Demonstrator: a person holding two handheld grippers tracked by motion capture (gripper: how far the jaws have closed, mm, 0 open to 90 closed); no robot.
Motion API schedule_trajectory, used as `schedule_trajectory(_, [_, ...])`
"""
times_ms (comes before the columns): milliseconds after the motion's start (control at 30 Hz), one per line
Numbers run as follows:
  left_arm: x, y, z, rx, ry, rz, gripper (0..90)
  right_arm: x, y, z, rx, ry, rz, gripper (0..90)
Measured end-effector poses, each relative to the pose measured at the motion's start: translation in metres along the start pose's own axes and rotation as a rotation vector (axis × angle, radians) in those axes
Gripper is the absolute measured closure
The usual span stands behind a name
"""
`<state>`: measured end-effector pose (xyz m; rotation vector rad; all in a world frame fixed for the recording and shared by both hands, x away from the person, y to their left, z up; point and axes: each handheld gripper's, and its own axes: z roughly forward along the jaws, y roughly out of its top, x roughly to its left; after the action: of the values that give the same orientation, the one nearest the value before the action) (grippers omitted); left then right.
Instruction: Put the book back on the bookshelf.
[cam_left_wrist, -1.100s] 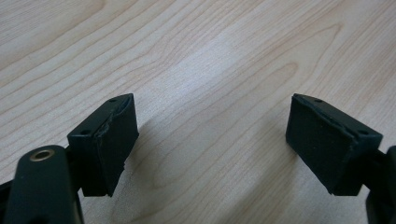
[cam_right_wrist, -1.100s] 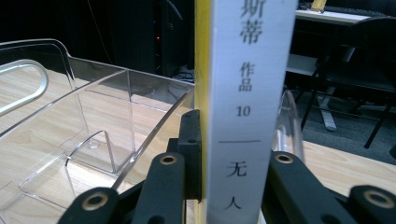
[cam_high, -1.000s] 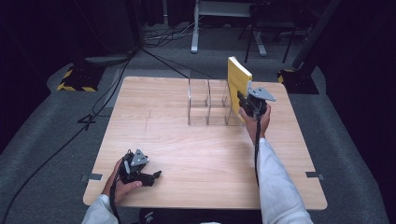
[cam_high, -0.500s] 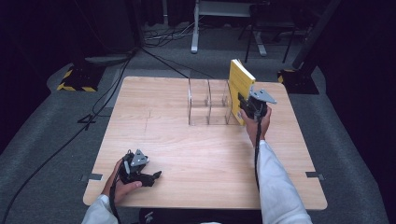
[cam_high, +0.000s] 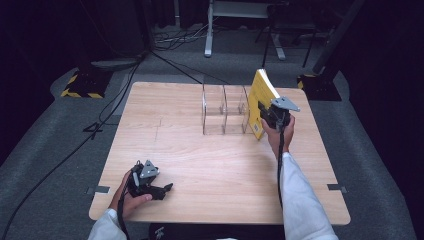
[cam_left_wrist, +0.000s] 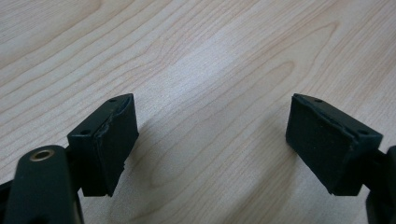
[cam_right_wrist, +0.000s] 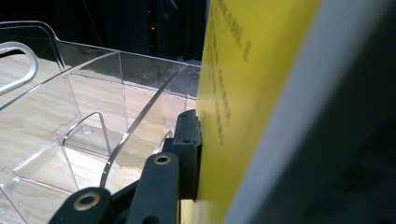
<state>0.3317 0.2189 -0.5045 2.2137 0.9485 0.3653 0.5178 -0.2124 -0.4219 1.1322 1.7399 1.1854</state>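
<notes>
A yellow book (cam_high: 261, 100) stands on edge, tilted, at the right end of a clear acrylic rack (cam_high: 223, 110) near the table's far side. My right gripper (cam_high: 267, 114) holds it by its near edge. In the right gripper view one black pad (cam_right_wrist: 187, 149) presses flat on the yellow cover (cam_right_wrist: 233, 93), beside the rack's curved dividers (cam_right_wrist: 93, 116). The other jaw is hidden behind the book. These jaws have just been opening slightly, with the book still between them. My left gripper (cam_high: 167, 189) rests low over the wooden table (cam_left_wrist: 201, 56) at the front left, open (cam_left_wrist: 212, 140) and empty.
The rack's slots hold nothing that I can see. Dark floor with cables, a yellow-and-black striped base (cam_high: 80, 84) and metal stands surrounds the table (cam_high: 210, 165). A white sleeve (cam_high: 300, 200) runs from the front edge up to the right gripper.
</notes>
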Motion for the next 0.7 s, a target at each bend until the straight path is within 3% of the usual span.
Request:
schedule_trajectory(500, [0.0, 0.0, 0.0, 0.001, 0.004, 0.004, 17.5, -0.007, 0.0, -0.015, -0.03, 0.022, 0.012, 68.0])
schedule_trajectory(700, [0.0, 0.0, 0.0, 0.001, 0.004, 0.004, 17.5, -0.007, 0.0, -0.023, -0.036, 0.035, -0.015, 64.8])
